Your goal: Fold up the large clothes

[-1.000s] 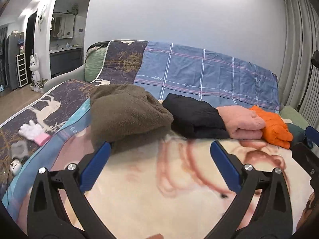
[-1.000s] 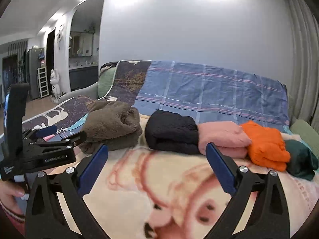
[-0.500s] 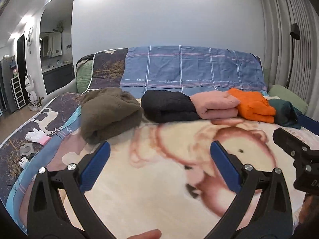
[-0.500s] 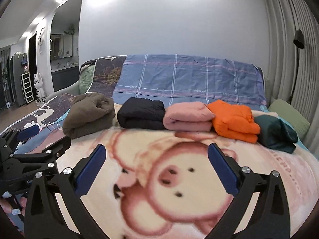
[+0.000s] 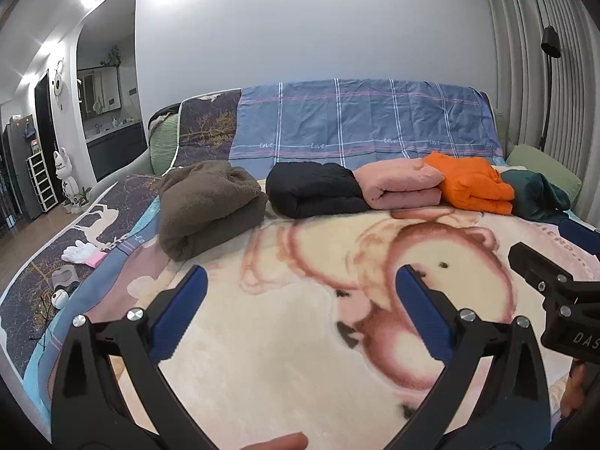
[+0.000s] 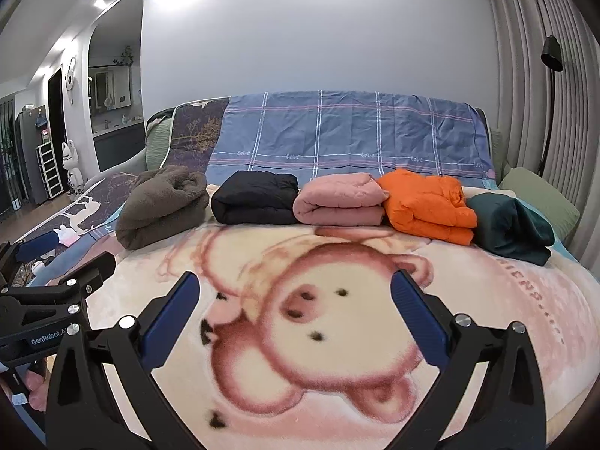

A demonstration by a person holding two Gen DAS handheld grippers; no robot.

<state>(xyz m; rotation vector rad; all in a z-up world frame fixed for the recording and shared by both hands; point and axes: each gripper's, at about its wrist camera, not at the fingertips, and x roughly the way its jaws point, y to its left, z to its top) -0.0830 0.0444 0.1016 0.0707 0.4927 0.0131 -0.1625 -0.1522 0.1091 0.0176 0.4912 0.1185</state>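
Several folded garments lie in a row at the far side of the bed: a brown fleece [image 5: 210,206] [image 6: 161,204], a black jacket [image 5: 315,193] [image 6: 255,198], a pink jacket [image 5: 401,185] [image 6: 337,198], an orange jacket [image 5: 472,183] [image 6: 427,202] and a dark green one [image 5: 536,195] [image 6: 512,225]. My left gripper [image 5: 300,292] is open and empty above the pig-print blanket [image 5: 292,337]. My right gripper [image 6: 292,292] is open and empty above the same blanket [image 6: 337,337]. Each gripper shows at the edge of the other's view.
A blue plaid sheet [image 6: 345,138] covers the headboard. A green pillow [image 6: 540,195] lies at the far right. White gloves and small items [image 5: 80,253] lie on the dark deer-print cover at the left. A floor lamp [image 6: 551,56] stands by the curtain.
Both grippers have pulled back and swung right, away from the folded clothes. The whole row of garments now shows in both views. Both stay open and empty.
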